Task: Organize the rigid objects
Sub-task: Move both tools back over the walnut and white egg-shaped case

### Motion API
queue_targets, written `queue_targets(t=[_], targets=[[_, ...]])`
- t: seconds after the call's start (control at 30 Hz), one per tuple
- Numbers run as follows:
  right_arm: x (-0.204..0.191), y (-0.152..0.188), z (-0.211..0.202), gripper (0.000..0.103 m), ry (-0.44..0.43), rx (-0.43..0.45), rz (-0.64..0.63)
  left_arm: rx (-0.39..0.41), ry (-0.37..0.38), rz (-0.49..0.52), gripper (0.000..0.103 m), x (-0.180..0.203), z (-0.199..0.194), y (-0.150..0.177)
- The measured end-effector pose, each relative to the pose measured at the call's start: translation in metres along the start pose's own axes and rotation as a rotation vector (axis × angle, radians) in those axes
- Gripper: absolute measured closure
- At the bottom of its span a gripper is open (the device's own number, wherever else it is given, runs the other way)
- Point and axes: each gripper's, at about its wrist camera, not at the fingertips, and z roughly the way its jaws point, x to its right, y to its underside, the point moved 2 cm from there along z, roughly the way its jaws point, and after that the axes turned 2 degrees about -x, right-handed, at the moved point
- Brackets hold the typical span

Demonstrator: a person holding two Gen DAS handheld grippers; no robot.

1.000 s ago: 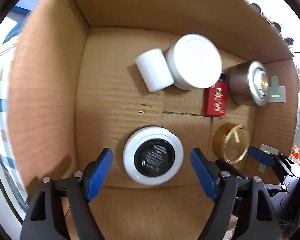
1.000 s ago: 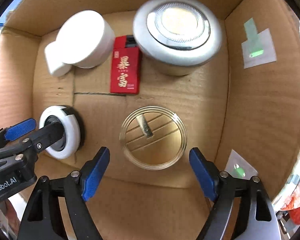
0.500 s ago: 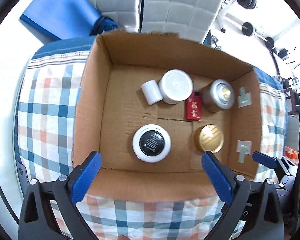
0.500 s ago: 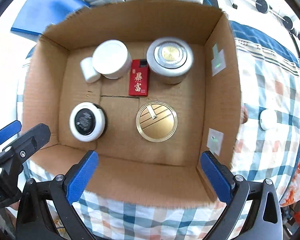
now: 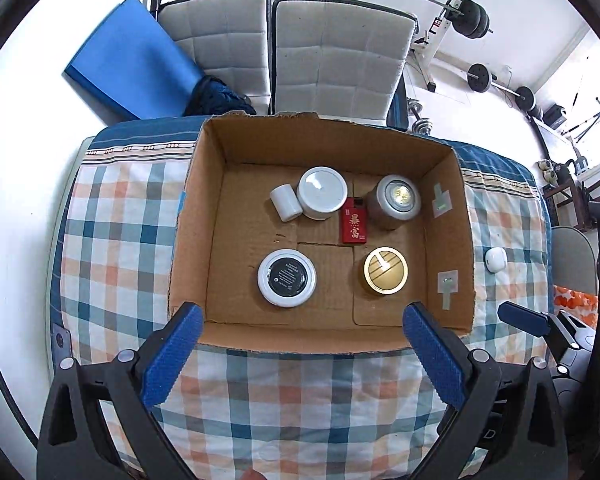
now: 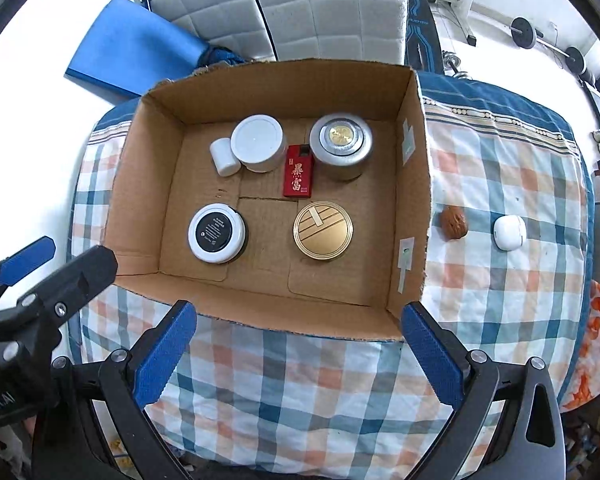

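Note:
An open cardboard box point(image 5: 188, 240) point(image 6: 136, 184) stands on a checked cloth. Inside lie a white jar with a black top point(image 5: 287, 277) point(image 6: 216, 233), a gold round tin point(image 5: 385, 270) point(image 6: 323, 230), a red packet point(image 5: 354, 226) point(image 6: 298, 176), a silver tin point(image 5: 396, 201) point(image 6: 342, 142), a white round jar point(image 5: 322, 192) point(image 6: 258, 142) and a small white cylinder point(image 5: 286, 202) point(image 6: 225, 157). My left gripper point(image 5: 300, 354) and right gripper point(image 6: 298, 352) hang high above the box's near wall, both open and empty.
On the cloth right of the box lie a brown walnut-like object point(image 6: 453, 222) and a small white case point(image 6: 509, 232) point(image 5: 495, 259). Behind the table are padded white panels point(image 5: 332, 52), a blue mat point(image 5: 128, 64) and barbell weights point(image 5: 476, 76).
Both grippers opened wider and rose out of the box, leaving the black-topped jar and the gold tin on its floor. The whole box and cloth now show.

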Motion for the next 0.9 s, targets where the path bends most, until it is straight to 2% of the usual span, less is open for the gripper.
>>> queue_targets(t=[0.2, 0.37, 0.57, 0.73, 0.87, 0.9], targets=[[0.011, 0.003, -0.013, 0.0, -0.03, 0.019, 0.017, 0.024, 0.019, 0.017, 0.0, 0.021, -0.012, -0.001], [0.052, 0.003, -0.027, 0.0, -0.034, 0.041, 0.087, 0.049, 0.04, 0.07, 0.0, 0.068, -0.016, -0.013], [0.154, 0.001, -0.036, 0.0, 0.038, 0.054, 0.246, 0.04, 0.029, 0.205, 0.0, 0.154, 0.008, -0.035], [0.242, 0.004, -0.017, 0.0, 0.09, 0.007, 0.356, 0.007, -0.062, 0.38, 0.0, 0.23, 0.052, -0.054], [0.296, 0.003, 0.013, 0.0, 0.103, -0.04, 0.405, -0.062, -0.121, 0.486, 0.001, 0.269, 0.1, -0.063], [0.308, 0.002, 0.021, 0.0, 0.102, -0.053, 0.415, -0.096, -0.133, 0.51, 0.004, 0.278, 0.115, -0.064]])
